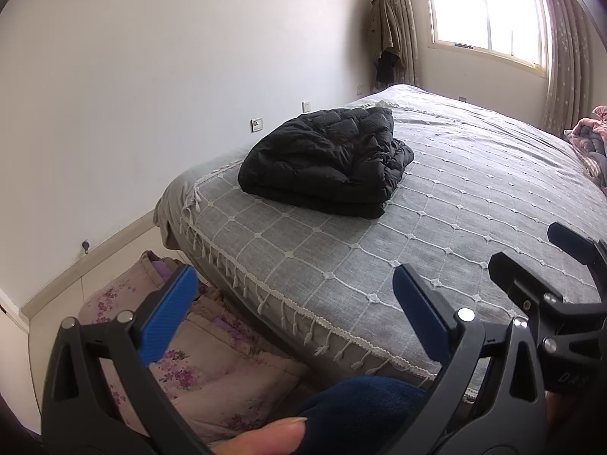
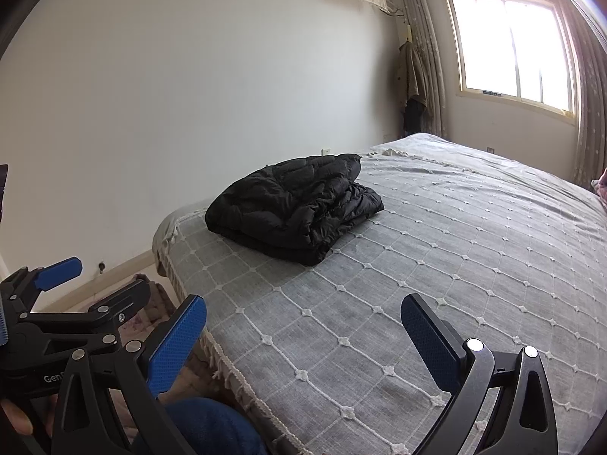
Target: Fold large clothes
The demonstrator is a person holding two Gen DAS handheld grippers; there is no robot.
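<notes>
A black puffer jacket (image 1: 330, 159) lies folded in a compact bundle on the grey checked bedspread (image 1: 436, 227), near the bed's far left corner. It also shows in the right wrist view (image 2: 296, 208). My left gripper (image 1: 296, 307) is open and empty, held well short of the jacket over the bed's near edge. My right gripper (image 2: 303, 341) is open and empty above the near part of the bedspread (image 2: 436, 265). The right gripper also shows at the right edge of the left wrist view (image 1: 531, 254), and the left gripper shows at the left of the right wrist view (image 2: 95, 276).
A floral quilt (image 1: 212, 360) lies on the floor by the bed's near left side. A pink and grey bundle of bedding (image 1: 592, 140) sits at the bed's right edge. A white wall (image 1: 151, 76) runs along the left. A coat (image 1: 387, 34) hangs beside the window (image 1: 489, 11).
</notes>
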